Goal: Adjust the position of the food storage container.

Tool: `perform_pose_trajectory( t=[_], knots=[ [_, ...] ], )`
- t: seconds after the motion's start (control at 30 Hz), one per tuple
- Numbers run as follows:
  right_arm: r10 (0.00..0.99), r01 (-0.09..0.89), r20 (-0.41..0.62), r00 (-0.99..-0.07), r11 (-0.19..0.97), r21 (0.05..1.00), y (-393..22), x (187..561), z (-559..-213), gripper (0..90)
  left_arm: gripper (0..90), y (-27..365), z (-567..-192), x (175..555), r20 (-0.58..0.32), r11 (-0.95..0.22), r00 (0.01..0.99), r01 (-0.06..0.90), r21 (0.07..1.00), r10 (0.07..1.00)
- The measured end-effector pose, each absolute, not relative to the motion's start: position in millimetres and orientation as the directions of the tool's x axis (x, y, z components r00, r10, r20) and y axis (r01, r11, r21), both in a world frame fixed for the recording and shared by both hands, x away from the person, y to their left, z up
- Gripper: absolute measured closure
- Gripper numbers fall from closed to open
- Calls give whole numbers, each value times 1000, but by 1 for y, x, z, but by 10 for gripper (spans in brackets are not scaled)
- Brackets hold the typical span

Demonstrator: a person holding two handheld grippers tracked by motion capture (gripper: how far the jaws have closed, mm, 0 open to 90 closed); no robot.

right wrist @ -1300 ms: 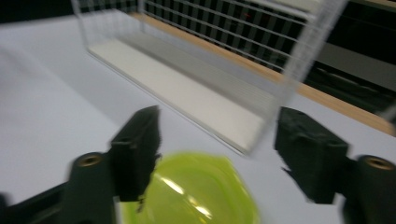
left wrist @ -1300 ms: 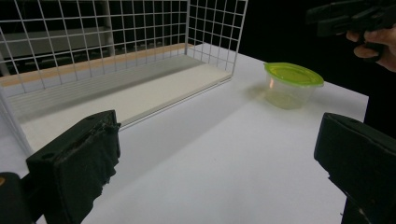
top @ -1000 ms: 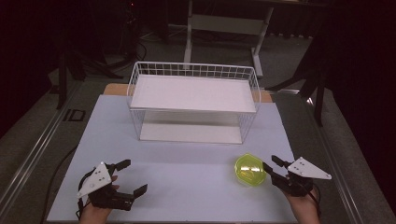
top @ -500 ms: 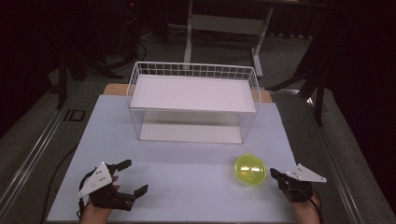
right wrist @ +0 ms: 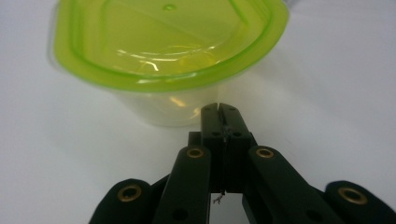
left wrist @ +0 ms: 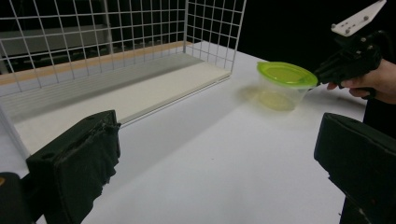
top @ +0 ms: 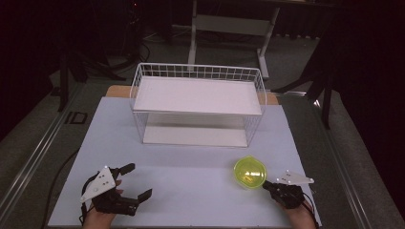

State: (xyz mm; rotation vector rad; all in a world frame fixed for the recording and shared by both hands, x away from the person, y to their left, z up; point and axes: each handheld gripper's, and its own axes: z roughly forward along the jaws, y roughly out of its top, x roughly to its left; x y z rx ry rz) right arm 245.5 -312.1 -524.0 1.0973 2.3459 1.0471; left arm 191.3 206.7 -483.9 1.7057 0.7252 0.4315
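Note:
A clear plastic container with a lime-green lid (top: 250,172) stands upright on the white table top, right of centre. The right gripper (top: 266,184) lies just behind it on the near side, shut, with nothing between its jaws. In the right gripper view the closed tips (right wrist: 220,110) sit just short of the container (right wrist: 163,51), under the lid's rim. My left gripper (top: 139,180) rests at the near left, open and empty. Its view shows the wide-apart pads (left wrist: 79,158), with the container (left wrist: 285,77) and the right gripper (left wrist: 322,75) farther off.
A white wire basket (top: 198,71) with a white shelf board across it stands at the back middle of the table (top: 191,191). Dark floor and the legs of a stand lie beyond the table.
The right gripper has shifted a little left, closer to the container, and its jaws now look pressed together. The container and the left gripper have stayed put.

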Motion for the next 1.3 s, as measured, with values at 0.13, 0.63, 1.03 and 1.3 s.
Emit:
perform_pose_trajectory(
  t=[0.13, 0.63, 1.03, 1.3],
  knots=[
    [733, 496, -16, -680, 475, 727, -294, 250, -525, 900, 13, 206, -484, 191, -88, -138, 743, 237, 962, 664],
    [713, 483, -25, -700, 499, 719, -269, 278, -522, 900, 12, 206, -483, 190, -89, -136, 750, 234, 963, 656],
    [678, 497, 35, -734, 501, 709, -240, 285, -526, 900, 12, 205, -482, 189, -78, -146, 753, 226, 963, 654],
    [615, 459, 52, -787, 526, 717, -209, 284, -527, 900, 12, 204, -483, 189, -77, -153, 758, 228, 961, 648]
  ],
)
